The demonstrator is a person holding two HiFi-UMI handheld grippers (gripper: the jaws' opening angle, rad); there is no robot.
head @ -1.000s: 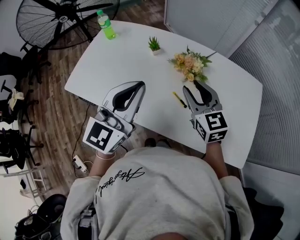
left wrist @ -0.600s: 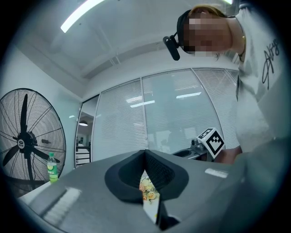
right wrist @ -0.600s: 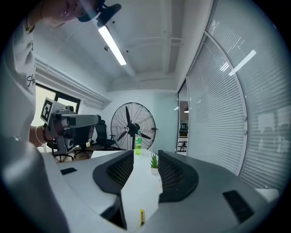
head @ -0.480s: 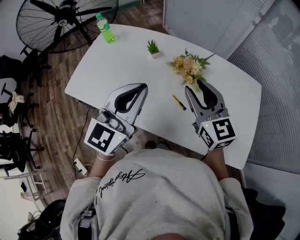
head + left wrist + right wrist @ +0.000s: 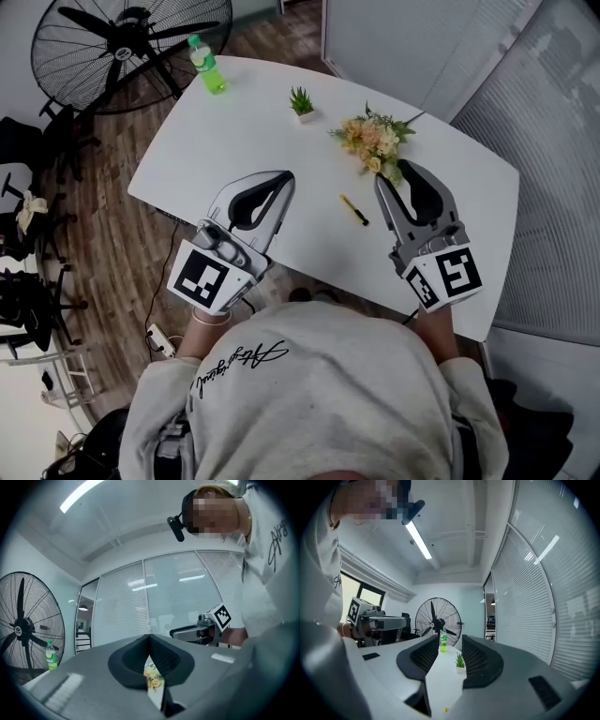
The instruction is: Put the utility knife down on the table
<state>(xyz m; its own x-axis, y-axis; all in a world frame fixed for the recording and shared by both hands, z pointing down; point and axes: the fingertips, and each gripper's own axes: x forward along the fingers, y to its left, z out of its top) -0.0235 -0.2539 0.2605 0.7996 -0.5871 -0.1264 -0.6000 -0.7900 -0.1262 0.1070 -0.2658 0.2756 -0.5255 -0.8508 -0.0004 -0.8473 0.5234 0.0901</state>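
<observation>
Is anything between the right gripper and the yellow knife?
Nothing visible. The utility knife lies alone on bare table beside the right gripper, whose open, empty jaws have just closed slightly; the flowers lie beyond.

Head camera looks steeply down on the table (image 5: 281, 141); both gripper cameras look level across it, sharing the upper-left bottle (image 5: 208, 66).

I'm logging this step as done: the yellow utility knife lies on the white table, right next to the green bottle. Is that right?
Not quite. The utility knife does lie on the white table, but not next to the green bottle, which stands at the far edge. The knife lies near the flowers, as the head view shows.
</observation>
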